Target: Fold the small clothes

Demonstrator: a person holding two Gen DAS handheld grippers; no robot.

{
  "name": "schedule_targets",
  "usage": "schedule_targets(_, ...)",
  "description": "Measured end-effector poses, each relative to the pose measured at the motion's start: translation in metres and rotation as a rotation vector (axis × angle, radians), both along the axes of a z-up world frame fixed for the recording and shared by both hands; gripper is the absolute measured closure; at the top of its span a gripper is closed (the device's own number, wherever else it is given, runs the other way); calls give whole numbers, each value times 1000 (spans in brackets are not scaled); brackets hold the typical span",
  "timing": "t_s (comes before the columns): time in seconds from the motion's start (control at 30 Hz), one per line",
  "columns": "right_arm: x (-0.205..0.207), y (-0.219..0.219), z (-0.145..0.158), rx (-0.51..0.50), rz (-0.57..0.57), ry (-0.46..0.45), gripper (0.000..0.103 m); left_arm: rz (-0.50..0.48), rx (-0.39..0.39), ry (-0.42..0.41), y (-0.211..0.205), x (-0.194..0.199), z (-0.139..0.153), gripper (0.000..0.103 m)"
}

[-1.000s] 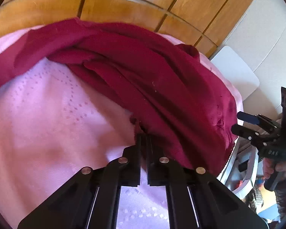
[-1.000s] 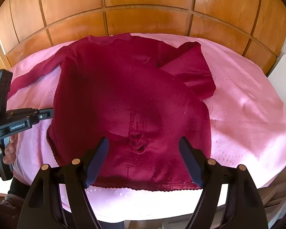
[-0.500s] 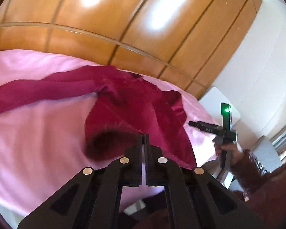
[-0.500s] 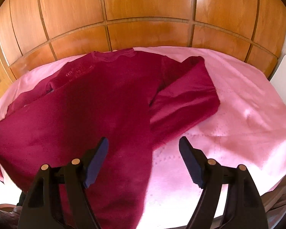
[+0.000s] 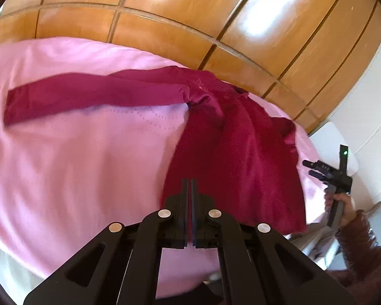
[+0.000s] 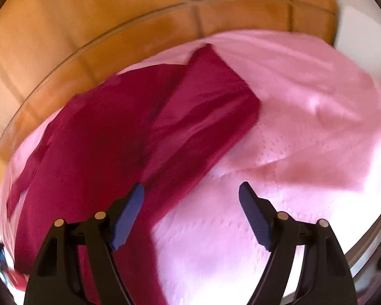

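Where the left wrist view looks down, the left gripper [image 5: 189, 181] has its jaws pressed together, seemingly pinching the near edge of the dark red sweater [image 5: 236, 157], which lies on the pink tablecloth [image 5: 76, 178] with one sleeve [image 5: 94, 94] stretched out to the left; the right gripper [image 5: 311, 169] hangs at the table's right edge in a hand [image 5: 341, 208]. In the blurred right wrist view, the right gripper [image 6: 191, 195] stands spread, its jaws closing slightly, nothing between them, over the sweater [image 6: 101, 139] and its folded-in sleeve [image 6: 205, 101] before wooden panelling [image 6: 89, 20].
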State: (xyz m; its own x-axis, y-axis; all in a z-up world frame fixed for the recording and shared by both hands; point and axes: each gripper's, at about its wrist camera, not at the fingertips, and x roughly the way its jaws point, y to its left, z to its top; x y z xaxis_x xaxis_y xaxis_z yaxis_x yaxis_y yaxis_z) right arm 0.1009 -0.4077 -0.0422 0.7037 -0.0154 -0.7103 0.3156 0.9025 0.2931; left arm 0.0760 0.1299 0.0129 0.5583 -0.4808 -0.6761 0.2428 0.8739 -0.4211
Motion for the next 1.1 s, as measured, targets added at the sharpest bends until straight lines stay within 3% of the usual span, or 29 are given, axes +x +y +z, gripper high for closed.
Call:
schedule_targets(0.13,33,-17,-25,140,-47,35,66,6,58,7,-14,21,-9,103)
schedule_targets(0.23,47,-9,-21,76,7,37,94,7,77,29,-21,27,-15,102)
schedule_targets(0.37,38,-38,21,-168,-52,-15,95,-3,121,38,-21,27,-19,102)
schedule_targets(0.53,43,-118,63,-392,-266,15,96,29,100,72,-12,34,-25,102)
schedule_targets(0.6,55,-141,70,-421,-297,49,95,25,85,82,-13,35,-26,102)
schedule_targets(0.63,64,-153,71,-408,-296,68,90,17,91,87,-16,35,-28,102)
schedule_targets(0.67,70,-160,70,-391,-299,78,60,11,105,89,-19,36,-29,102)
schedule_targets(0.7,72,-164,69,-379,-304,84,38,7,113,92,-21,36,-30,100)
schedule_targets(0.73,71,-166,69,-370,-312,73,14,-1,114,98,-23,37,-32,82)
schedule_targets(0.8,60,-152,70,-387,-324,19,13,-1,106,104,-22,37,-34,57)
schedule_targets(0.87,53,-132,67,-369,-283,6,13,-12,100,106,-22,40,-36,57)
schedule_targets(0.93,35,-107,54,-255,-161,-5,14,-49,77,115,-23,45,-37,57)
schedule_targets(1.03,10,-56,25,-39,95,8,29,-77,89,123,-27,54,-45,57)
schedule_targets(1.1,-3,-22,6,39,221,36,35,-80,76,151,-27,62,-53,57)
